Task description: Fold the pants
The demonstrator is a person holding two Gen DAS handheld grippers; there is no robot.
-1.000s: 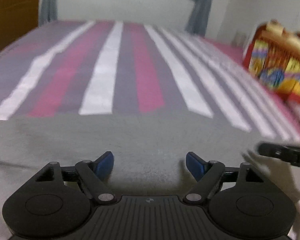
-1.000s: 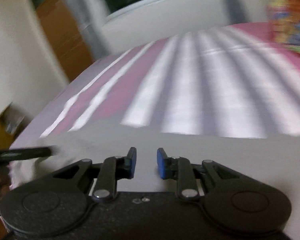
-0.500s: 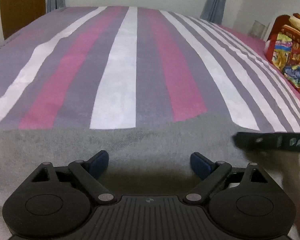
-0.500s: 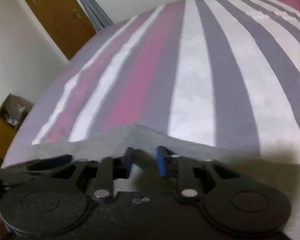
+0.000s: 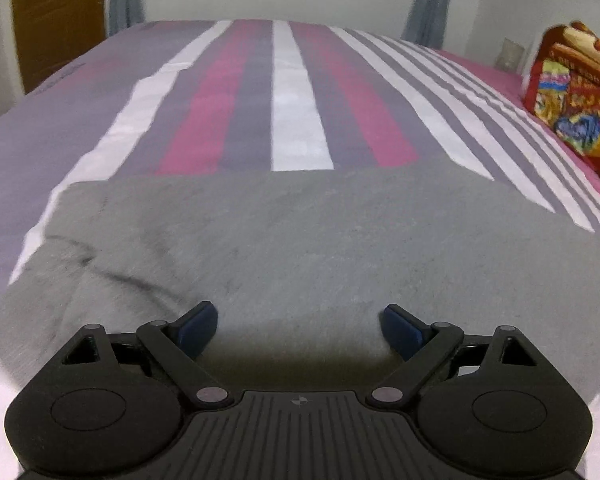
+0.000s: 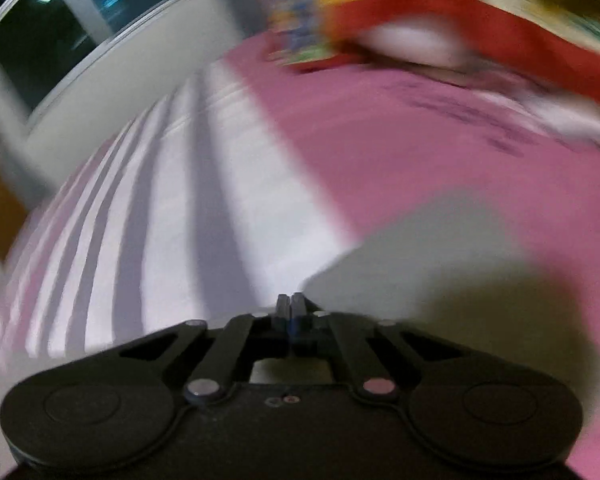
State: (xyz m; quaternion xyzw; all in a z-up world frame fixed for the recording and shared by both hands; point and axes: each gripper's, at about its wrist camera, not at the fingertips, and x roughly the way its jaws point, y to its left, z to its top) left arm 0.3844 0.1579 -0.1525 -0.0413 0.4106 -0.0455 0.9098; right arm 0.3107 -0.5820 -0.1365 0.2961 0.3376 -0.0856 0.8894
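Grey fleece pants [image 5: 300,240] spread flat across the striped bedsheet [image 5: 296,96], bunched at the left end. Left gripper [image 5: 299,322] tilted down over the near edge, blue pads wide apart, nothing between them. Right gripper [image 6: 291,308] pitched down too, jaws nearly together, seemingly clamped on a grey corner of the pants [image 6: 440,264], though heavy blur. Far edge of the cloth straight; plenty of bare sheet beyond, with a colourful pillow [image 5: 576,92] at the right.

Left gripper [image 5: 298,322]: black body, ribbed centre, 2 blue pads, silver pivot screws. Right gripper [image 6: 290,304]: same.
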